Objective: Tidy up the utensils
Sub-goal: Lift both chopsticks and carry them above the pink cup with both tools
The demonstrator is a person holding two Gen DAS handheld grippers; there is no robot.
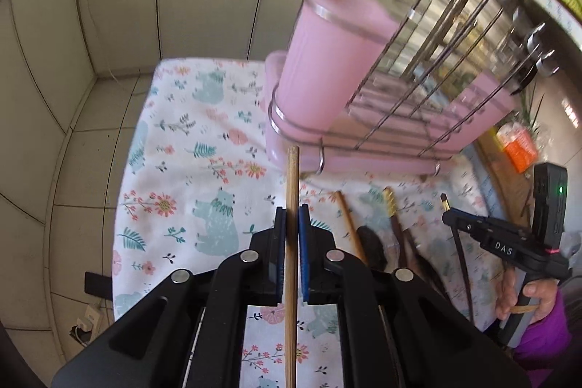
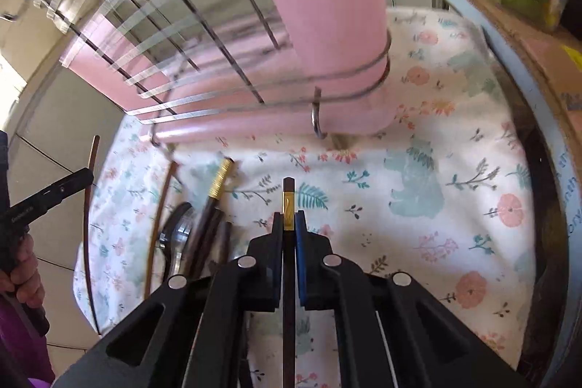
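1. The left gripper (image 1: 292,219) is clamped on one light wooden chopstick (image 1: 291,191).
2. The right gripper (image 2: 290,224) is clamped on one dark gold-banded chopstick (image 2: 289,202).
3. One pink cup (image 1: 327,60) stands in the wire rack (image 1: 436,68) at the far side.
4. Several loose utensils (image 2: 203,228) lie on the floral cloth (image 2: 418,206), between the two grippers.

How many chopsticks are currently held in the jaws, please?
2. A light bamboo chopstick is clamped in the left gripper; a dark gold-banded chopstick is clamped in the right gripper. More utensils lie on the cloth, partly overlapping.
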